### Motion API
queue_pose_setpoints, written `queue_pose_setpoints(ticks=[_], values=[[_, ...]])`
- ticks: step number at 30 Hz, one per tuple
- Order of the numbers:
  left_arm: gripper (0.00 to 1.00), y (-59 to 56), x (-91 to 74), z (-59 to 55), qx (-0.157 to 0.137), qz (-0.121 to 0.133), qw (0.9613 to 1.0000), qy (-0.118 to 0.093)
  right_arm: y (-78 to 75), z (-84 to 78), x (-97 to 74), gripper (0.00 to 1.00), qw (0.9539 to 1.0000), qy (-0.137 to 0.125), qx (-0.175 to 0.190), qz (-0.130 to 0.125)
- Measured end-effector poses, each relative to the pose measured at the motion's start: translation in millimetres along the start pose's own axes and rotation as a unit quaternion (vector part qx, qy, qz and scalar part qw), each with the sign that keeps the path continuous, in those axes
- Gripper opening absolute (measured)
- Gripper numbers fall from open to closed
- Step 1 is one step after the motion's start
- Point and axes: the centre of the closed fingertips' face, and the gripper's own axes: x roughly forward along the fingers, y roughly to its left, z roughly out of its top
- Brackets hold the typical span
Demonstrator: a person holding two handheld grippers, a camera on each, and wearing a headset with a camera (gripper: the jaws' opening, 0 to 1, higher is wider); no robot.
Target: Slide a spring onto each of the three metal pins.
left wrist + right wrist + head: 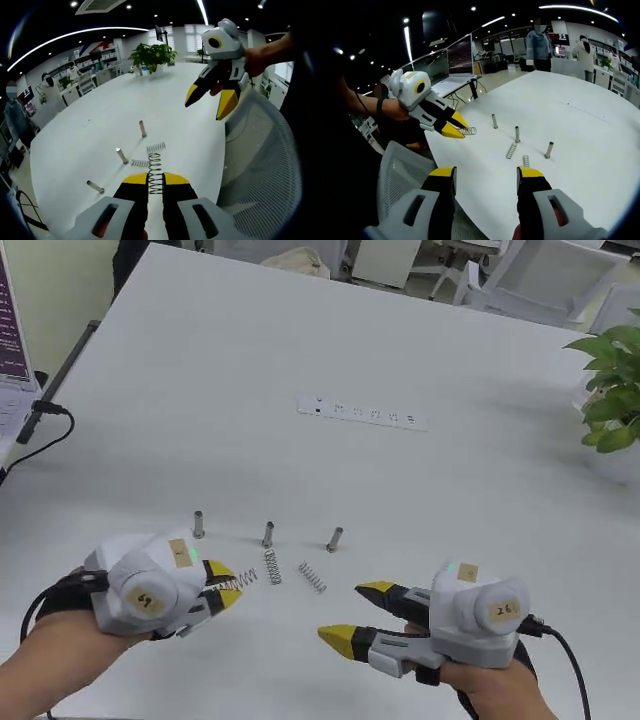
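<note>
Yellow jaw tips of the left gripper (155,176) are pressed together on the first spring (155,172). They grip it along its lower coils, so the rest of the coil pokes forward past the tips. This gripper sits low over the near left part of the white table (300,340). To its right, at the near edge, the right gripper (355,612) has its jaws spread wide with nothing between them. It is angled toward the left one, and the two are well apart.

Just beyond the grippers, the second spring (272,566) lies flat on the table directly in front of the middle pin (268,533), near the tip of the held coil. The third spring (313,578) lies flat a little to the right, near the right pin (335,538). The left pin (199,524) stands just past the left gripper. All three pins are metal and stand on end in a row, apart from each other, with bare shafts.

Farther back, a white power strip (362,412) lies mid-table. A green plant (612,390) sits at the far right edge and a laptop (12,350) at the far left.
</note>
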Motion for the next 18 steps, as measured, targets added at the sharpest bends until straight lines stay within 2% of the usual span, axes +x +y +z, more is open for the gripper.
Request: queue_pose_setpoints(ticks=[11,18], values=[[0.02,-15.9,-1.1,29.3,0.031,-0.025,0.9989,-0.024,8.2,5.5,4.6,0.42,0.9997,-0.004,-0.003,0.023],[0.02,-31.8,2.8,46.2,0.068,-0.048,0.996,-0.032,16.4,8.5,4.8,0.35,0.9988,-0.009,-0.005,0.048]])
